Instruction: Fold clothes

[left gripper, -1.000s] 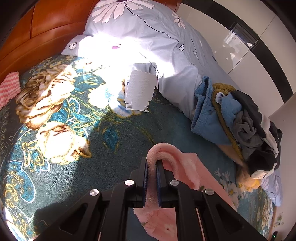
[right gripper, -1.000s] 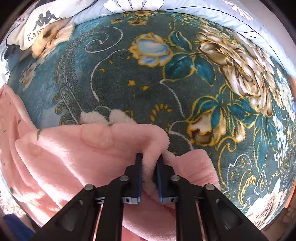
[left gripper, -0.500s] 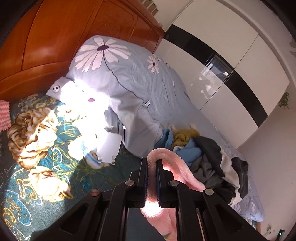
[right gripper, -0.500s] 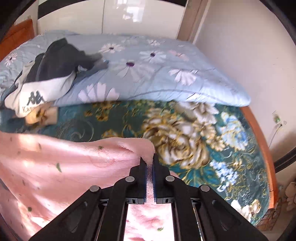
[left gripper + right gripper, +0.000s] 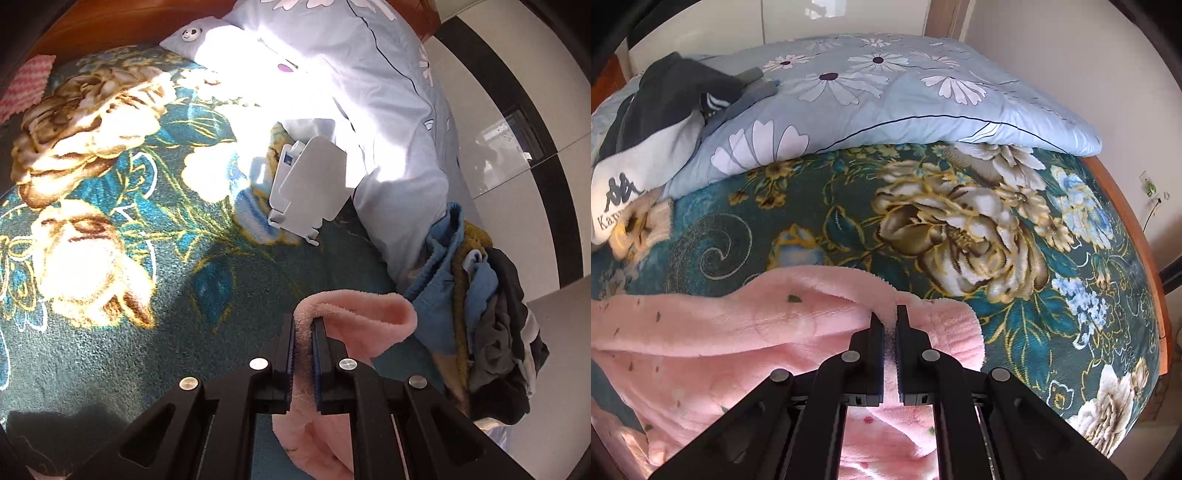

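A fluffy pink garment point(image 5: 738, 332) with small dark specks hangs over the teal flowered bedspread point(image 5: 1015, 229). My right gripper point(image 5: 889, 314) is shut on its upper edge, beside a ribbed cuff point(image 5: 953, 328). In the left wrist view my left gripper point(image 5: 303, 325) is shut on another edge of the pink garment point(image 5: 354, 314), which loops over the black fingers and drapes down beneath them. How the rest of the garment lies is hidden below both grippers.
A pile of blue, mustard, grey and black clothes point(image 5: 487, 332) lies right of the left gripper. A light blue daisy quilt point(image 5: 886, 92) runs along the bed. A white plastic holder point(image 5: 310, 192) stands on the bedspread. A dark-and-white jacket point(image 5: 639, 147) lies at the left. A pink towel point(image 5: 26, 85) sits by the headboard.
Both grippers lifted the pink garment off the bedspread. The right view swung up from the bedspread to the quilt and wall. The left view tipped up, then came back down.
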{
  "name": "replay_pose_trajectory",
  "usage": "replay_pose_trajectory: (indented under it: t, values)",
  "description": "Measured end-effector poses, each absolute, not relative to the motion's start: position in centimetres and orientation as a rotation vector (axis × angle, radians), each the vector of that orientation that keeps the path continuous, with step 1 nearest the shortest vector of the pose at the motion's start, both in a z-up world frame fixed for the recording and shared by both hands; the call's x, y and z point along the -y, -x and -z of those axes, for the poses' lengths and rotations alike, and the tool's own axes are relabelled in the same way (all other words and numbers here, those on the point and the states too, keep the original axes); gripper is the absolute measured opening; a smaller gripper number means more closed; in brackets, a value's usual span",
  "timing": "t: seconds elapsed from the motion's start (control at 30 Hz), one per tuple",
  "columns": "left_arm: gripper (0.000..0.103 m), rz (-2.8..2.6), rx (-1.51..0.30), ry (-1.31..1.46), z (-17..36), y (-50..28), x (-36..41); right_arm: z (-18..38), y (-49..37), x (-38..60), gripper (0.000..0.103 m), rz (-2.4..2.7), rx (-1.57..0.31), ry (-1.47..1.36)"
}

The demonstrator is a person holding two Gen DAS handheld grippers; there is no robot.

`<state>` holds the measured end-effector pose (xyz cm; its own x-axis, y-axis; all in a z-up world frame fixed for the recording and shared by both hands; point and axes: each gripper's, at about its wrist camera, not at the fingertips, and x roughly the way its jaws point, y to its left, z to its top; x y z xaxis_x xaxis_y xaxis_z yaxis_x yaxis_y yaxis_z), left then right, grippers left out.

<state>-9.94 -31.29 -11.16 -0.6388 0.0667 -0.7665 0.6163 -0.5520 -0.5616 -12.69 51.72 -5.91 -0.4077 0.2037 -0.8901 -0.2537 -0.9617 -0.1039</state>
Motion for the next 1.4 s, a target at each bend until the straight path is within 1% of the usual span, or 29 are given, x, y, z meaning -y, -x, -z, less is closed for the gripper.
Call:
replay_pose_trajectory:
  t: [0.07, 0.13, 0.2, 0.3, 0.33, 0.4, 0.43, 0.47, 0.5, 0.53, 0.57, 0.6, 0.63, 0.7, 0.73, 0.83, 0.9, 1.0, 1.07, 1.13, 1.27, 1.3, 1.37, 1.4]
  values:
    - [0.009, 2.259, -1.247, -1.067, 10.4, 9.9, 31.5, 5.2, 12.6, -52.6, 0.005, -2.439, -0.165, 1.477]
    - [0.009, 2.28, -1.234, -1.037, 9.3, 10.2, 31.8, 5.1, 12.6, -53.0, 0.005, -2.437, -0.214, 1.463]
    - [0.009, 2.286, -1.213, -1.027, 8.4, 10.5, 32.2, 5.5, 12.6, -52.7, 0.005, -2.436, -0.217, 1.499]
    - [0.009, 2.272, -1.227, -1.097, 8.4, 10.4, 32.8, 5.6, 12.0, -52.1, 0.006, -2.45, -0.19, 1.524]
    - [0.009, 2.263, -1.227, -1.124, 8.6, 10.3, 32.9, 5.4, 11.7, -52.0, 0.007, -2.454, -0.19, 1.525]
    - [0.009, 2.265, -1.196, -1.163, 8.8, 9.7, 32.8, 4.3, 10.5, -52.2, 0.013, -2.477, -0.225, 1.502]
    - [0.01, 2.27, -1.178, -1.187, 8.9, 9.3, 32.7, 3.6, 9.7, -52.3, 0.019, -2.493, -0.246, 1.481]
    - [0.014, 2.278, -1.166, -1.208, 8.9, 8.7, 32.6, 2.9, 8.9, -52.4, 0.027, -2.509, -0.268, 1.46]
    - [0.024, 2.285, -1.154, -1.23, 8.9, 8.0, 32.4, 2.1, 7.8, -52.7, 0.032, -2.523, -0.294, 1.431]
    - [0.031, 2.293, -1.141, -1.251, 9.0, 7.4, 32.3, 1.4, 6.5, -53.1, 0.044, -2.539, -0.333, 1.408]
    - [0.043, 2.308, -1.135, -1.26, 9.0, 6.4, 32.2, 0.9, 5.0, -53.6, 0.048, -2.555, -0.375, 1.392]
    - [0.05, 2.32, -1.126, -1.268, 9.1, 5.4, 32.1, 0.6, 3.3, -53.7, 0.048, -2.564, -0.407, 1.373]
    - [0.052, 2.327, -1.109, -1.276, 9.1, 4.3, 31.9, 0.4, 1.3, -53.9, 0.049, -2.564, -0.435, 1.348]
    - [0.057, 2.329, -1.069, -1.292, 9.3, 2.2, 31.8, 1.1, -3.1, -54.7, 0.057, -2.521, -0.526, 1.292]
    - [0.057, 2.323, -1.046, -1.299, 9.5, 1.1, 31.7, 1.7, -5.5, -55.3, 0.059, -2.491, -0.583, 1.263]
    - [0.058, 2.266, -1.008, -1.3, 10.5, -2.2, 32.0, 5.5, -11.7, -57.5, 0.059, -2.334, -0.85, 1.215]
    - [0.058, 2.212, -1.051, -1.283, 11.5, -4.4, 32.5, 8.2, -15.2, -58.8, 0.059, -2.22, -1.032, 1.18]
    - [0.058, 2.152, -1.133, -1.275, 12.8, -6.7, 33.0, 10.9, -17.6, -59.6, 0.059, -2.162, -1.345, 1.066]
    - [0.058, 2.123, -1.158, -1.281, 13.4, -7.9, 33.1, 11.7, -17.5, -59.6, 0.059, -2.138, -1.467, 1.012]
    - [0.058, 2.106, -1.16, -1.284, 13.7, -8.9, 33.1, 12.0, -16.5, -59.2, 0.059, -2.136, -1.5, 1.019]
    - [0.058, 2.087, -1.178, -1.275, 13.8, -11.1, 33.4, 12.2, -15.2, -58.7, 0.058, -2.091, -1.463, 1.053]
    - [0.058, 2.082, -1.178, -1.271, 13.8, -11.6, 33.5, 12.2, -15.1, -58.7, 0.055, -2.077, -1.467, 1.052]
    - [0.058, 2.07, -1.186, -1.262, 13.8, -12.7, 34.1, 12.3, -15.1, -58.9, 0.016, -2.053, -1.464, 1.063]
    - [0.058, 2.062, -1.192, -1.258, 13.8, -13.2, 34.4, 12.2, -15.1, -58.9, 0.01, -2.05, -1.456, 1.069]
